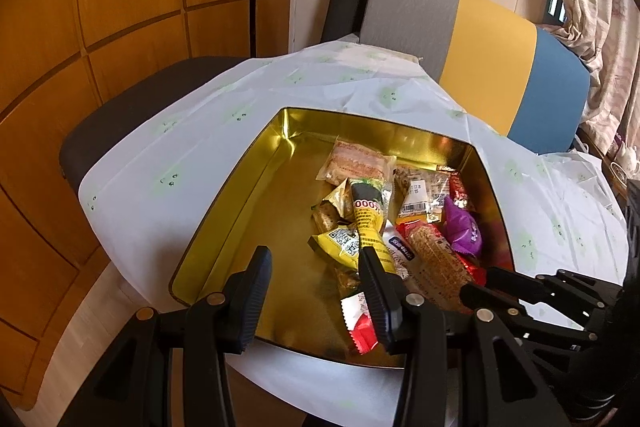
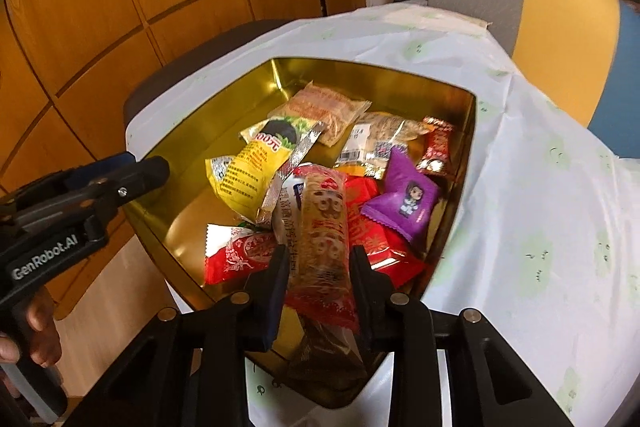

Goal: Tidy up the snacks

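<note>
The open gold-coloured rectangular metal tin (image 2: 192, 115) sits on a table under a pale plastic cloth with small green prints (image 2: 540, 187), and the wrapped snacks lie heaped toward its right half; the left half of the floor is bare metal.

Right gripper (image 2: 320, 259): clenched on a long clear-wrapped biscuit bar with red ends (image 2: 324, 227), its pads pressing both sides. The bar's near end passes below the jaws and blurs into a dark shape that cannot be made out. In the left wrist view the same bar (image 1: 434, 257) lies over the pile, and the right gripper shows only as black linkage (image 1: 476, 297) at the right edge, its tips hidden there.

Left gripper (image 1: 316, 275): jaws parted, nothing between the pads, held over the tin's near left floor. Its right finger overlaps the end of a yellow and black printed packet (image 1: 366, 215); contact cannot be confirmed. The right wrist view shows this gripper (image 2: 156, 169) from the side at the tin's left rim, with part of a hand (image 2: 38, 331) on its handle, cut off by the frame.

A purple sachet with a cartoon figure (image 2: 404, 201) is legible only in the right wrist view. The red and white wrapper (image 2: 236, 255) is partly covered in both. Small print on all packets is unreadable.
</note>
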Available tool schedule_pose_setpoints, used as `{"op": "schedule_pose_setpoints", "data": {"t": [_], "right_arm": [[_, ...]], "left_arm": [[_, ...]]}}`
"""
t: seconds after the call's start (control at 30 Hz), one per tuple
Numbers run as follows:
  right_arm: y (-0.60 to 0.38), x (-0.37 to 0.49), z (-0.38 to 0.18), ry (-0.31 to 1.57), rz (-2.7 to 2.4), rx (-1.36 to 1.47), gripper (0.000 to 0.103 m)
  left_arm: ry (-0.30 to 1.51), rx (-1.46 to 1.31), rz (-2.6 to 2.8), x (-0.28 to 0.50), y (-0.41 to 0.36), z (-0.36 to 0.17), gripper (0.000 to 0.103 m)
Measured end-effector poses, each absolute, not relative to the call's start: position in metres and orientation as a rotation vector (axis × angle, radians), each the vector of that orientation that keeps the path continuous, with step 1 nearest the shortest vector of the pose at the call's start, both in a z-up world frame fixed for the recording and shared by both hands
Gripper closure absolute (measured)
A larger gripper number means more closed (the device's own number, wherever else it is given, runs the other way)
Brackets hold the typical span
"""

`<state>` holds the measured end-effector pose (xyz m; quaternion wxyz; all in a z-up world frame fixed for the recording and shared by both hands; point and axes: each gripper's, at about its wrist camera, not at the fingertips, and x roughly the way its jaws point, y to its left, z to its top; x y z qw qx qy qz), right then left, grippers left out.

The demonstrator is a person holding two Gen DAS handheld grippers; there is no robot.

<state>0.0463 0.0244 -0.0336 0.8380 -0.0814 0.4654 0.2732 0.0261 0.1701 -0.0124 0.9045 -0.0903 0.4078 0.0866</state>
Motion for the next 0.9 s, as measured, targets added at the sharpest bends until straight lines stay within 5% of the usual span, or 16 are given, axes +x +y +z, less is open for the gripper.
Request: {"op": "schedule_pose_setpoints", "data": {"t": [0.17,0.33,0.47,0.9], "right_arm": [[0.011,0.039,-0.022,0.933,0.523,-0.137,0.055],[-0.005,0.025,-0.013,0.887,0.446,-0.114,0.053],[-0.019,0.013,-0.009,0.846,0.348,-0.100,0.038],[-0.045,-0.006,-0.006,0.813,0.241,-0.065,0.032]], "left_arm": [[0.809,-0.170,0.184,0.020,0.164,-0.005,0.057],[0.793,-0.149,0.165,0.016,0.152,0.000,0.057],[0.779,-0.127,0.139,0.010,0.137,0.002,0.056],[0.713,-0.054,0.172,-0.004,0.109,0.020,0.056]]}}
